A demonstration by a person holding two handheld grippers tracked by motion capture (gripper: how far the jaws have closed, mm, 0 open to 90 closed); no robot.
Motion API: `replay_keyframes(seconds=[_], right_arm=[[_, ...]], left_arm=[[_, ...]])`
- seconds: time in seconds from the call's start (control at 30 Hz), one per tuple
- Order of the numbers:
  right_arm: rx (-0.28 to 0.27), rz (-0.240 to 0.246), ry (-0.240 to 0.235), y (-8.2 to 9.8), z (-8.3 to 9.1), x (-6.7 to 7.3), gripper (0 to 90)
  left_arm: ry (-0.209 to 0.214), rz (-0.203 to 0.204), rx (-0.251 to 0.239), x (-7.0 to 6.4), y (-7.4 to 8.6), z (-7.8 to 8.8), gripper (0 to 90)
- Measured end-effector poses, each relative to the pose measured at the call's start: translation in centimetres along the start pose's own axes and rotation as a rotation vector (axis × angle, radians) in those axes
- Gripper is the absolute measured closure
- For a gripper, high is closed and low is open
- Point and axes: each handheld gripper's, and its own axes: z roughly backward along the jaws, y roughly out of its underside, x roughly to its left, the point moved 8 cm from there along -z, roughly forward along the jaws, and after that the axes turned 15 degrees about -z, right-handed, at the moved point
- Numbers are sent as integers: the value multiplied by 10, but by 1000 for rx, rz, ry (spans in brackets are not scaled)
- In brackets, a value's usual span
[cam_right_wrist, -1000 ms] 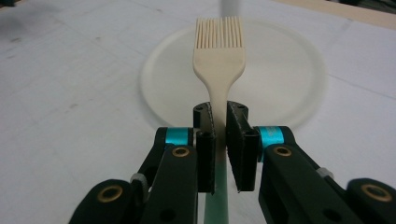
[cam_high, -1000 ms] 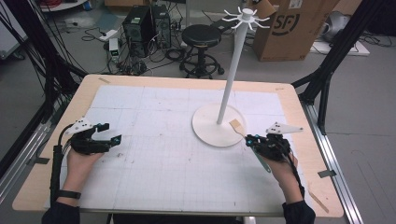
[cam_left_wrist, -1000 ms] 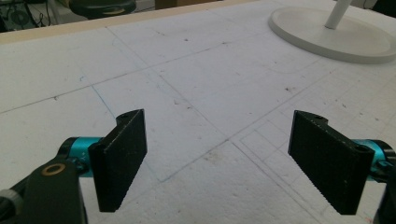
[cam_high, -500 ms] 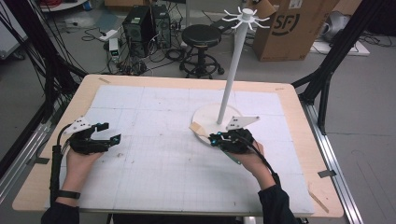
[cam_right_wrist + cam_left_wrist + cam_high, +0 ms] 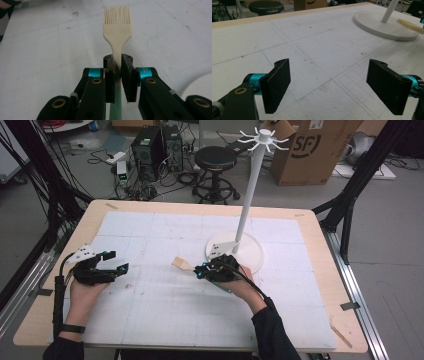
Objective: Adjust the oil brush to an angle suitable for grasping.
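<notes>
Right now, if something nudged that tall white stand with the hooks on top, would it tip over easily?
Probably not from a light nudge: the stand rests on a broad round base lying flat on the table. Its pole is tall and thin, though, so a push near the hooks would likely rock it more than one near the base.

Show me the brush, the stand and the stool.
brush (image 5: 117, 31), right gripper view, on its pale head below the bristles.
stand (image 5: 249, 202), high view, on the white pole.
stool (image 5: 215, 156), high view, on the black seat.

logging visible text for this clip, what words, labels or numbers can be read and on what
"SF": printed on the cardboard box on the floor behind the table.
Small white print on the teal ring of the right gripper, which is shut on the pastry brush: too blurred to read.
</notes>
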Motion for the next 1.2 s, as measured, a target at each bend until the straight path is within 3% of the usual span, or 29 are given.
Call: replay_keyframes(seconds=[0.33, 0.77, 0.93, 1.0, 1.2], right_arm=[[83, 46, -38, 3, -38, 10, 824], [155, 87, -50, 10, -65, 16, 822], [160, 85, -46, 12, -68, 16, 806], [157, 77, -47, 12, -66, 16, 750], [88, 47, -33, 0, -39, 15, 609]], left_arm=[[3, 3, -2, 0, 0, 0, 201], [6, 5, 1, -1, 1, -1, 201], [9, 4, 3, -2, 1, -2, 201], [9, 4, 3, -2, 1, -2, 201], [6, 6, 0, -1, 1, -1, 201]])
